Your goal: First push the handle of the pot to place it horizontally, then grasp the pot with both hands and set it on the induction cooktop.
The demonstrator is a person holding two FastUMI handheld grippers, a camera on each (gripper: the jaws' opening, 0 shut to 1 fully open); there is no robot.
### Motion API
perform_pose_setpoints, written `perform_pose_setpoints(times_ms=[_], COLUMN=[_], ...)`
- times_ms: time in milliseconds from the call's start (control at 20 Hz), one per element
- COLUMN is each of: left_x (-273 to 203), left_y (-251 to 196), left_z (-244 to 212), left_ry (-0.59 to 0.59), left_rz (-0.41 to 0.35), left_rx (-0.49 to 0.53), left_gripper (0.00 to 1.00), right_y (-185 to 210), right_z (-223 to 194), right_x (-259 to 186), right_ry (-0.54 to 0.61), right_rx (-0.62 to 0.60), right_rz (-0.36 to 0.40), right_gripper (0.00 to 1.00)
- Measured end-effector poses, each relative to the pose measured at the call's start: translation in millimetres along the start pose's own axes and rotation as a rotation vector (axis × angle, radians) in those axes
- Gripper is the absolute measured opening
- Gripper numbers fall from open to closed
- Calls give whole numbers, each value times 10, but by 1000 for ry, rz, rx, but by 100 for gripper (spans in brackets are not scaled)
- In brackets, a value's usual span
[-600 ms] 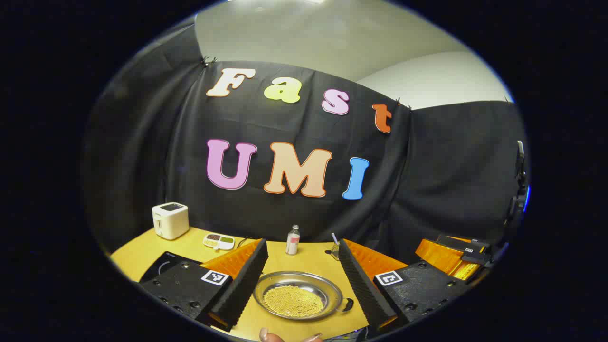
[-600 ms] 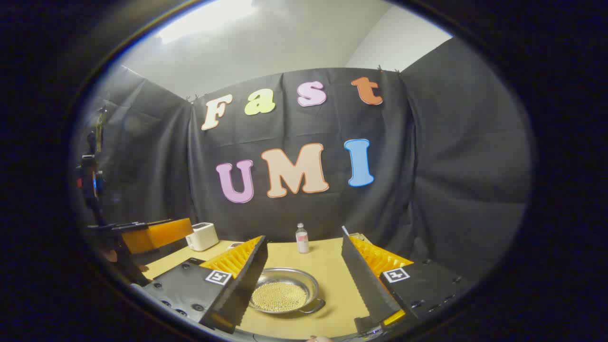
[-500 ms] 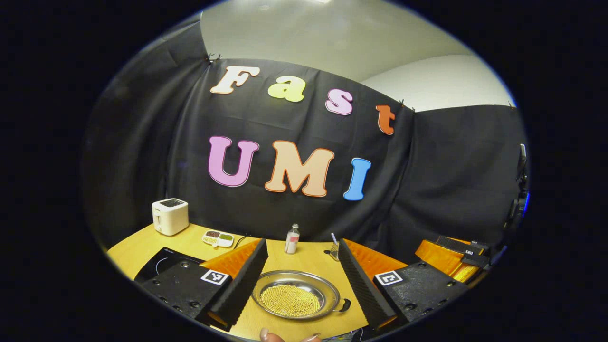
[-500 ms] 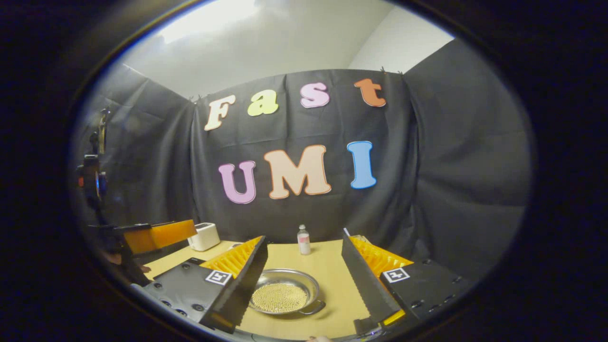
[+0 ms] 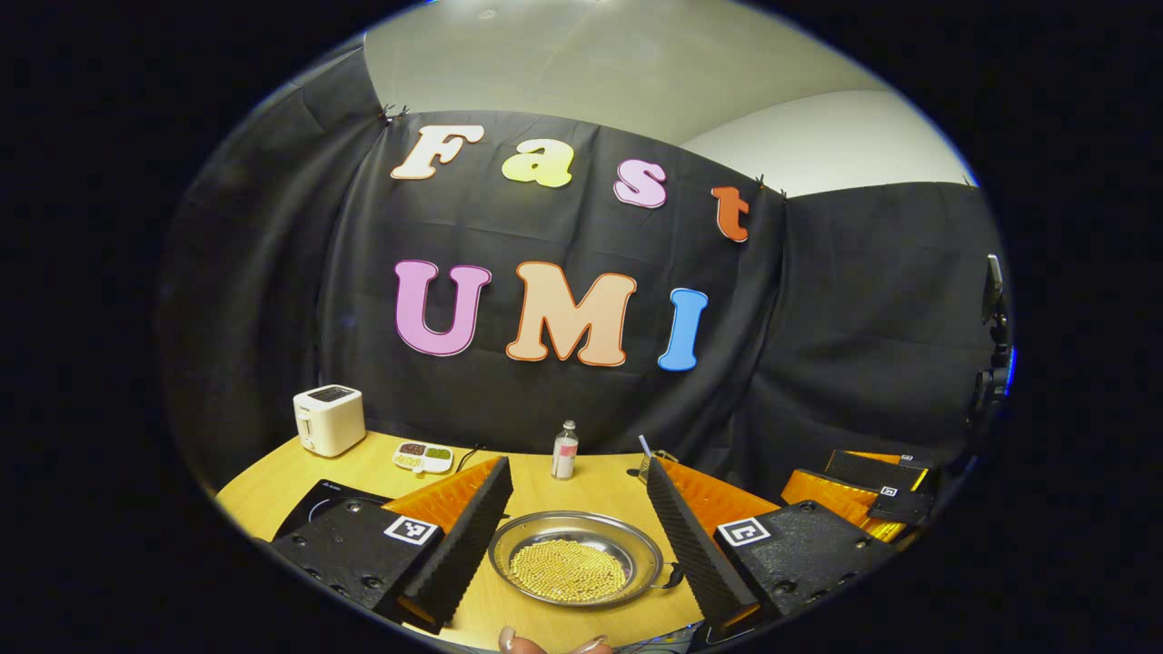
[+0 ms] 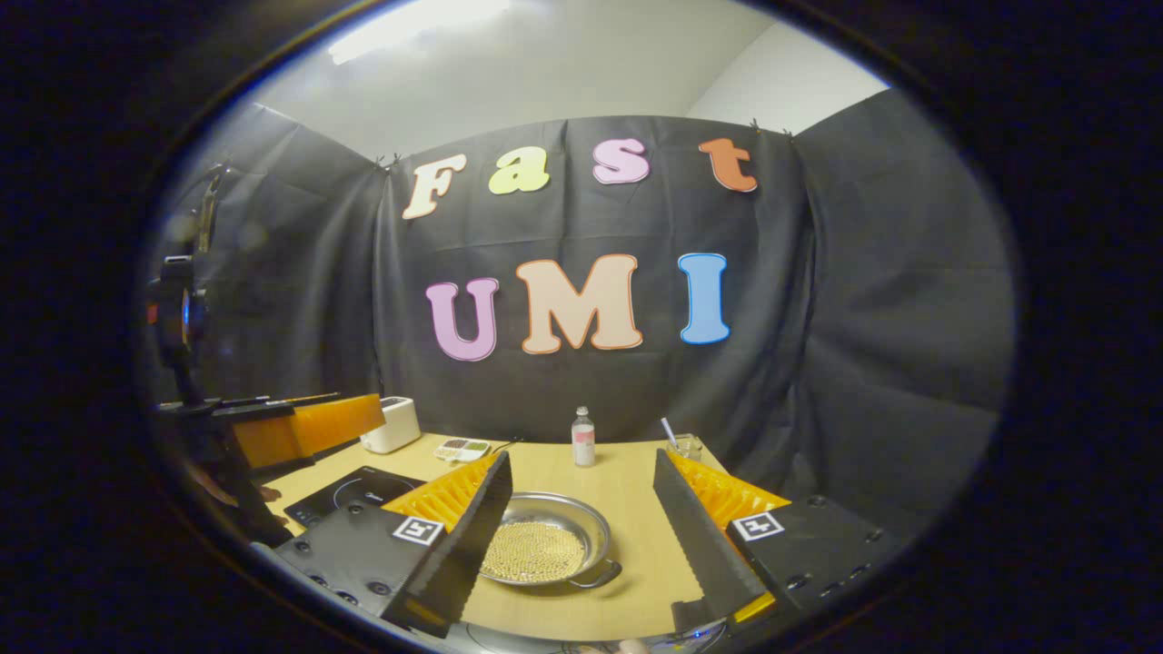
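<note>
In the left gripper view, the left gripper (image 5: pixel 574 545) hangs above the table (image 5: pixel 273 481) with its two fingers spread wide and nothing between them but air. The pot (image 5: pixel 574 568), a shallow metal pan filled with small yellow grains, sits on the table straight ahead, framed in the gap between the fingers and touching neither. Its dark handle (image 5: pixel 670 574) juts toward this gripper's right finger. The induction cooktop (image 5: pixel 313 507) lies flat beyond the left finger, partly hidden by it. Farther ahead stand a small bottle (image 5: pixel 564 450), a white toaster (image 5: pixel 328 420) and a divided dish (image 5: pixel 422 457).

In the right gripper view, the right gripper (image 6: pixel 581 545) is likewise wide open and holds nothing. The pot (image 6: pixel 543 549) lies ahead, close to its left finger, which covers the pan's near-left rim; the handle (image 6: pixel 600 574) points toward the open middle of the gap. The cooktop (image 6: pixel 359 490) sits off to the left of that finger.
</note>
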State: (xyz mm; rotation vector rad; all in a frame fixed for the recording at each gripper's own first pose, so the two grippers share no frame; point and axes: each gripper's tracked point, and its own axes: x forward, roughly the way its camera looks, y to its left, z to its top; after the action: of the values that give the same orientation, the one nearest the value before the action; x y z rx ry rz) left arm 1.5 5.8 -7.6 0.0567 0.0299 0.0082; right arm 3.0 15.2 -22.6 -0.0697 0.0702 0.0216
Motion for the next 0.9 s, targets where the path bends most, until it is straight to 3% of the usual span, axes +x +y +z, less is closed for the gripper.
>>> perform_pose_setpoints(times_ms=[650,900], left_x=[14,14], left_y=[146,133], left_z=[-99,-116], left_ry=[31,36], left_rz=[-2,3], left_rx=[9,11], left_gripper=[93,96], right_y=[107,107], right_z=[-79,-77], right_x=[67,65], right_ry=[24,22], right_rx=[7,9], right_rz=[5,11], right_gripper=[94,94])
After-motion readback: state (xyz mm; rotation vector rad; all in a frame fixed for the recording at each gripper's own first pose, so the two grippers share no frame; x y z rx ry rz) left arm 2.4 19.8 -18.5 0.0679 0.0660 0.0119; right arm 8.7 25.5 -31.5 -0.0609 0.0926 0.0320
